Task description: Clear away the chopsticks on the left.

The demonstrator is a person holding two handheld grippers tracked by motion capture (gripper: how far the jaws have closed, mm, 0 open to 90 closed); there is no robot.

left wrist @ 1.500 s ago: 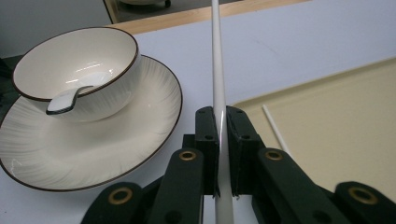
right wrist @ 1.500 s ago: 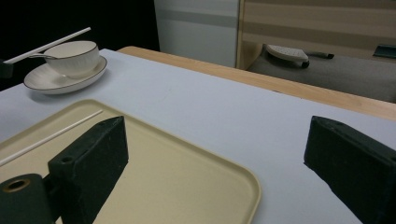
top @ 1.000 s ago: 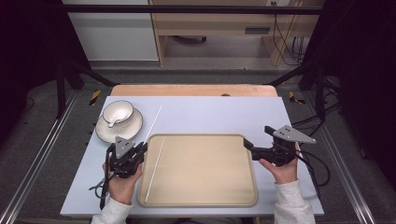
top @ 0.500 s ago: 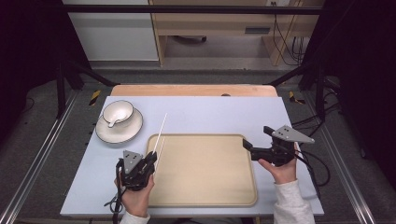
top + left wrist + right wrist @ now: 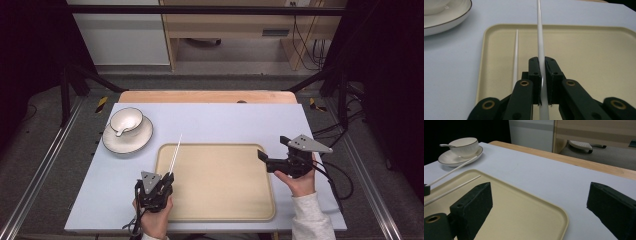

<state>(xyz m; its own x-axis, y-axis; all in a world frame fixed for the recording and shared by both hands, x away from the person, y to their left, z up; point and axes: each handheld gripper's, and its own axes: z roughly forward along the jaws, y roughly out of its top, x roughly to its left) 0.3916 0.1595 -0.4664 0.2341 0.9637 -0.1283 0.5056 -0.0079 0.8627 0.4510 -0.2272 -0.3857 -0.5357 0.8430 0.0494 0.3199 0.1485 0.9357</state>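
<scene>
Presently, findings run from the near edge outward.

Left gripper: at the near left corner of the tray, jaws pressed together on a white chopstick.

Held chopstick: slants up and away from the jaws, over the tray's left rim and out above the blue table top, its tip pointing toward the far side.

Second chopstick: lies flat inside the tray, just beside its left rim, near the held one but apart from it.

Tray interior: bare across the middle and right; open floor from the second chopstick to the right rim.

Right gripper: at the tray's right rim, jaws spread wide, nothing between them; level, pointing left across the tray.

Table margin: a strip of blue surface free on the left of the tray and a broad band free beyond its far rim.

Obstruction, far left: saucer with a cup and spoon on it, well apart from the tray's far left corner.

Far edge: a wooden strip bounds the table.
</scene>
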